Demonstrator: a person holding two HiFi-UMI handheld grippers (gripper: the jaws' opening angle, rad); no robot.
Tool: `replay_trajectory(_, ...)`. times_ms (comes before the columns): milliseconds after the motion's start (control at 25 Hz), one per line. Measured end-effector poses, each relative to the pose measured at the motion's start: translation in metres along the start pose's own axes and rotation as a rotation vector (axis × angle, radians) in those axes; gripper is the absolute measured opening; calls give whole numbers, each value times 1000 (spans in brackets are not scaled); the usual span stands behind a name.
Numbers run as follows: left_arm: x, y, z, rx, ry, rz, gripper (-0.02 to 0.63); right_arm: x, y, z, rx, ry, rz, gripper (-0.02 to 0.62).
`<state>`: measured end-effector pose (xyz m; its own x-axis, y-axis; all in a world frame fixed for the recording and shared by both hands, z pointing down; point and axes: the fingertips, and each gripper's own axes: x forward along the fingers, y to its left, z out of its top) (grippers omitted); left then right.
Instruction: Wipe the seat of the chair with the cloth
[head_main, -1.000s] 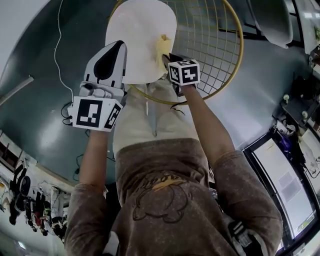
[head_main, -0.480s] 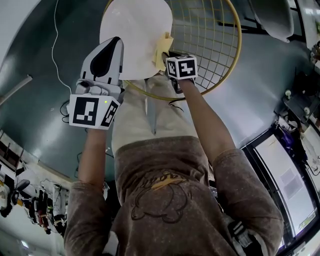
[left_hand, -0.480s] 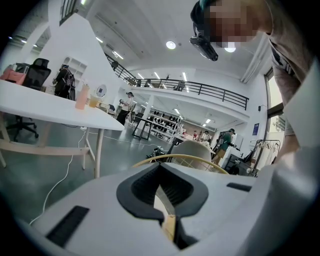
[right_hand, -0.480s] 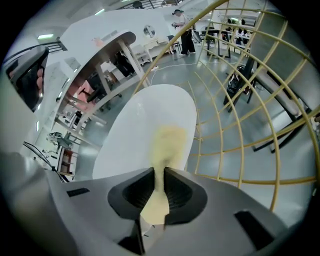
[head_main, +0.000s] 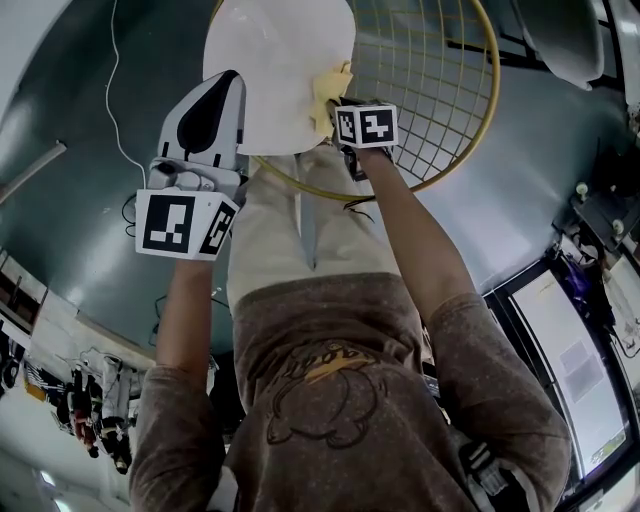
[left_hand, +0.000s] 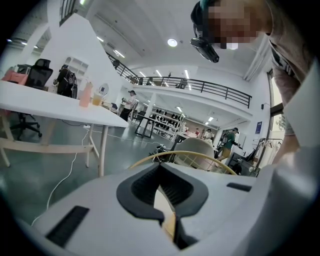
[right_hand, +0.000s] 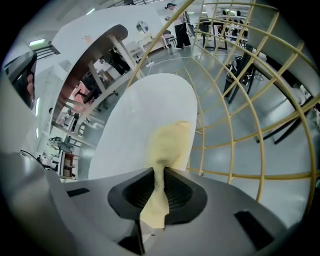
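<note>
Yellow cloth — clamped in the right gripper — lies at the right edge of the chair seat; the left gripper is closed, empty.

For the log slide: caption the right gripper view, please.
Right gripper shut on a pale yellow cloth lying on the white oval chair seat, beside its gold wire frame.
</note>
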<state>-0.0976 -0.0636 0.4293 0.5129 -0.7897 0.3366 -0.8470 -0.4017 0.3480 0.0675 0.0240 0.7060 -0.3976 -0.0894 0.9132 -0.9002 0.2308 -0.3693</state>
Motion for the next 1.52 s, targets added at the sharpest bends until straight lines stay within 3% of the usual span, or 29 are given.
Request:
replay_trajectory(240, 2, 6, -4, -9, 3, 21, 9, 6, 5, 2, 48, -16, 27, 69)
replay_trajectory(400, -3, 13, -4, -6, 6, 28, 9, 14, 29, 1, 73, -3, 89, 69)
replay_trajectory(1000, -19, 39, -6, -11, 13, 47, 9, 47, 123, 3, -39, 16, 217, 69)
replay_trajectory(1280, -27, 47, -7, -13, 15, 59, 9, 56, 145, 4, -86, 18, 232, 69)
replay_trajectory(1520, -35, 55, -9, -14, 20, 72, 9, 61, 176, 3, -127, 29, 300, 69)
